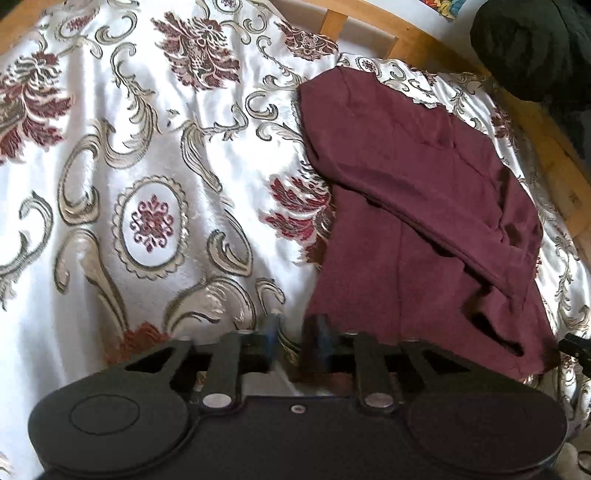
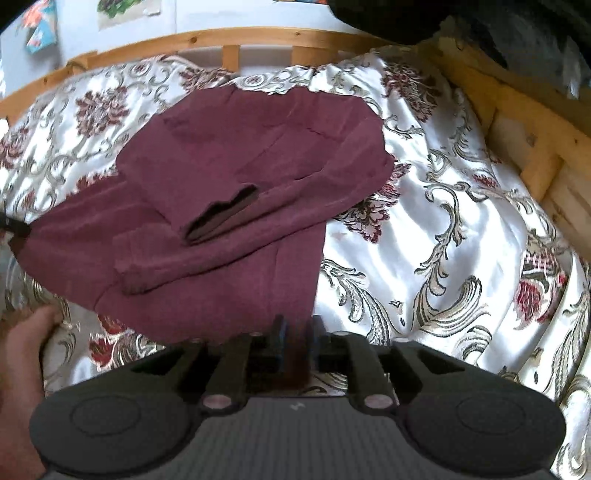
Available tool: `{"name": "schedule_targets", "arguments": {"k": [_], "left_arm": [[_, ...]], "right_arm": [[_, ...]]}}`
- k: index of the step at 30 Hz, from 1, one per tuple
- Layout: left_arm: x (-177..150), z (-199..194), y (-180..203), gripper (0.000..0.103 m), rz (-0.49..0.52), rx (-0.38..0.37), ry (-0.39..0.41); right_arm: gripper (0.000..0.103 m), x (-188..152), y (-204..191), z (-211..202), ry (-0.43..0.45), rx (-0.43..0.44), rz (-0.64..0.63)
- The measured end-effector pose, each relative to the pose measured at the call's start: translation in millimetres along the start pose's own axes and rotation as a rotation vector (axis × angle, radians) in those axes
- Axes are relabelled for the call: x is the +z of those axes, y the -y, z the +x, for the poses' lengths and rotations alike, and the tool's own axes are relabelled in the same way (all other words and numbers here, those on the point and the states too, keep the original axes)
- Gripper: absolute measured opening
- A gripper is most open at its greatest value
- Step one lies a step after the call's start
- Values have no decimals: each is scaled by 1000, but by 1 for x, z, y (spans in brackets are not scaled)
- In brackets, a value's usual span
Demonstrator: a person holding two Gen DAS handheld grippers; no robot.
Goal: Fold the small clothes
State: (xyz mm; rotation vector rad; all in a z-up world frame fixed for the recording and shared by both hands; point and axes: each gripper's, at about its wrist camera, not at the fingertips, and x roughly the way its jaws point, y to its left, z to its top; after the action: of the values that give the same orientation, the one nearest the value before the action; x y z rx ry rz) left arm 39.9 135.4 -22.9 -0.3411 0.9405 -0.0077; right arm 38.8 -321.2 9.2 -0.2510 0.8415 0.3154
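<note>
A maroon garment is lying on the patterned bedspread, toward the side of the bed nearest the wooden bed frame. Both sleeves are lying folded in across its body (the open cuff of one sleeve is showing dark in the right wrist view), and the hem is stretching toward the two cameras.

The left gripper is sitting at the garment's near left corner. Its fingers are standing a little apart, and maroon cloth is showing in the gap between them, though the pads are blurred and whether they are pressing on it I cannot tell.

The right gripper is sitting at the hem's other corner. Its fingers are also standing slightly apart, with a dark maroon strip showing between them; again the grip itself is not readable.

A hand is showing at the lower left edge of the right wrist view, beside the bedspread. A dark bundle is resting beyond the frame at the far corner. Coloured pictures are hanging on the pale wall behind the headboard.
</note>
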Motion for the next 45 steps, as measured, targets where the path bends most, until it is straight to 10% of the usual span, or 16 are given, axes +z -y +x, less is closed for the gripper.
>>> {"name": "schedule_targets", "arguments": {"k": [2, 7, 10, 21, 24, 26, 28, 36, 45], "left_arm": [[0, -2, 0, 40, 21, 1, 11], [-4, -10, 12, 89, 118, 75, 84], [-5, -14, 23, 99, 188, 76, 132], [-13, -5, 68, 102, 441, 78, 161], [-20, -9, 77, 102, 547, -6, 139], [-26, -11, 83, 102, 596, -68, 130], [-32, -8, 91, 102, 623, -117, 106], [-59, 30, 150, 102, 779, -178, 53], [-58, 46, 168, 82, 760, -31, 79]], "right_arm": [[57, -1, -10, -3, -13, -16, -107], [75, -12, -48, -6, -23, -100, -451], [79, -22, -65, 2, -51, -104, -552], [88, -40, -95, 20, -2, -182, -673], [68, -38, -95, 20, 36, -141, -661], [32, -32, -91, 17, 66, -106, -629], [17, -24, -85, 10, 106, -63, -568], [10, 12, -41, -5, 228, 87, -186], [10, 10, -35, -17, 277, 81, -127]]}}
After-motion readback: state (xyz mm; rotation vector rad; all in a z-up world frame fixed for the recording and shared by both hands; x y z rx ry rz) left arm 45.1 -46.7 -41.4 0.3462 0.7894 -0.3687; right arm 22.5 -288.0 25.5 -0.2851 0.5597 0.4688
